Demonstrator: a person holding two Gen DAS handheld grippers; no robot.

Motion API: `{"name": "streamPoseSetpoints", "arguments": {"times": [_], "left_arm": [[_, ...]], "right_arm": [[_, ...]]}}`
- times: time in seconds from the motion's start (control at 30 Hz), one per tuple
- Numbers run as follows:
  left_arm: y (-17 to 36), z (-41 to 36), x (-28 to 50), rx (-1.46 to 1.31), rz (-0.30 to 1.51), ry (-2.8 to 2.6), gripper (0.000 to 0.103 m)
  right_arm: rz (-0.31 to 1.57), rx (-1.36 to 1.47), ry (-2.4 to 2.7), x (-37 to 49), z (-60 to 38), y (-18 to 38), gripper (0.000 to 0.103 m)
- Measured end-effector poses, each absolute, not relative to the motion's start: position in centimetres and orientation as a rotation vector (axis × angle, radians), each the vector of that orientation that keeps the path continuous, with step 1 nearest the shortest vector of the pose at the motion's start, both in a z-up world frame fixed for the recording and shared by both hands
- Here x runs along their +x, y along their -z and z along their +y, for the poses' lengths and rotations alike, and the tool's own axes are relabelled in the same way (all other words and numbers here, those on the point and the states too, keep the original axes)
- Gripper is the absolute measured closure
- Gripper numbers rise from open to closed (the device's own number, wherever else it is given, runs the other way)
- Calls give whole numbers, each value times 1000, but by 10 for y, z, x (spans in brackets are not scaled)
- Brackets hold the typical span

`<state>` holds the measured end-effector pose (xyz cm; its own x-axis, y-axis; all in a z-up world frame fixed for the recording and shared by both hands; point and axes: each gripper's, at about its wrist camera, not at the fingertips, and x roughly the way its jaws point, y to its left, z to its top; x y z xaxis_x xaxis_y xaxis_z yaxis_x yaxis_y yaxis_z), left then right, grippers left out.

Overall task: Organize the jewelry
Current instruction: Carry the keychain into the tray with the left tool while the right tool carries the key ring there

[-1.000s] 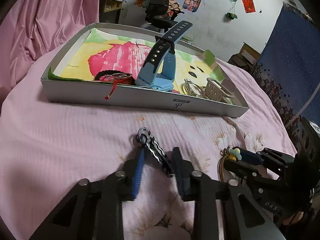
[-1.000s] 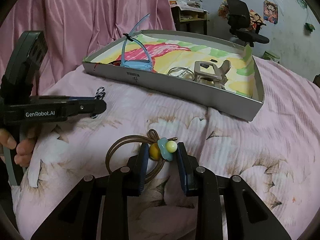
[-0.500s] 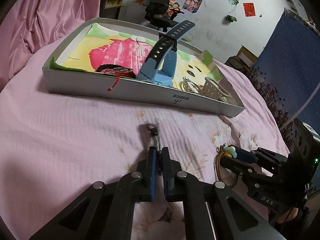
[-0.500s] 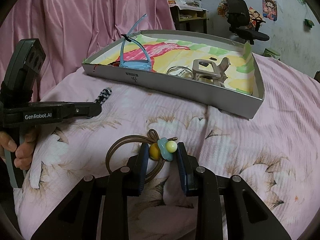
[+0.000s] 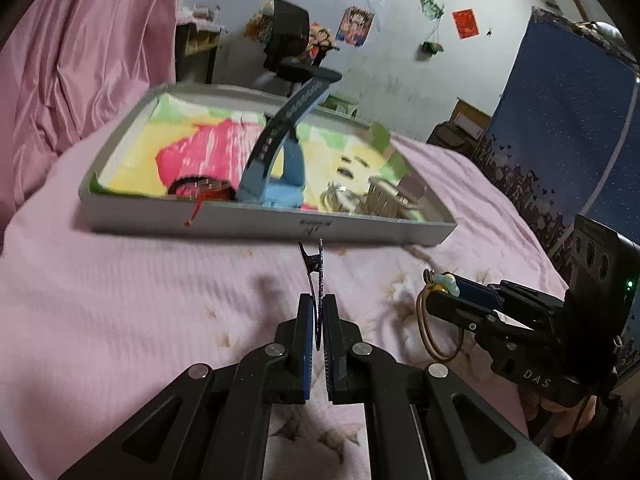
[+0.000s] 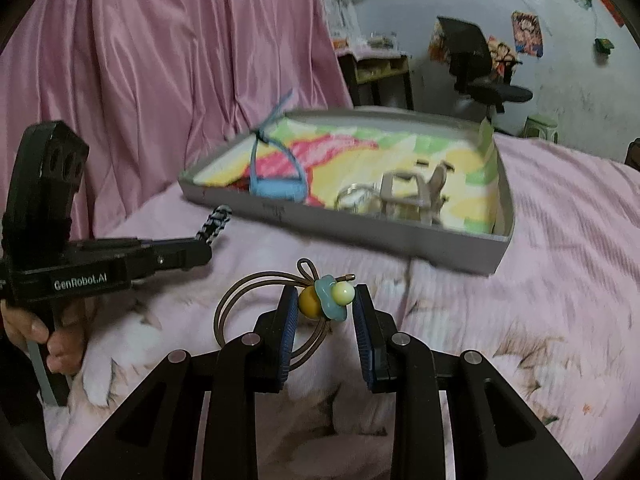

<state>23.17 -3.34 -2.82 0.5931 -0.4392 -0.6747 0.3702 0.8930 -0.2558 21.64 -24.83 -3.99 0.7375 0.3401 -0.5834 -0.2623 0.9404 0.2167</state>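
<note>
Left gripper (image 5: 316,318) clenched on braided clip (image 5: 317,280), right gripper (image 6: 326,312) grasping beaded cord (image 6: 256,312) (both lifted): next, carry to tray (image 5: 256,222), centre frame.

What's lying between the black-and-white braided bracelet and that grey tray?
Only bare pink bedspread separates the bracelet from the grey tray, seen in the left wrist view.

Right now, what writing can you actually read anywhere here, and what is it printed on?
"GenRobot.AI": white letters on the side of the left gripper, seen from the right wrist camera.
"DAS": pale letters on the body of the right gripper, seen from the left wrist camera.
Dark mark on the front wall of the grey tray: too blurred to read.
Posters on the far wall: no legible words.
</note>
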Motion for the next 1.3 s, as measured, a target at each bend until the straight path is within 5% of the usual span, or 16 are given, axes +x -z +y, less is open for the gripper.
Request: {"name": "streamPoseSetpoints", "arguments": {"times": [0.5, 1.3], "left_arm": [[-13, -19, 259, -105, 589, 327, 98], [17, -2, 331, -108, 788, 214, 98]], "right_arm": [[438, 75, -184, 270, -238, -2, 78], [540, 34, -107, 311, -228, 15, 78]]}}
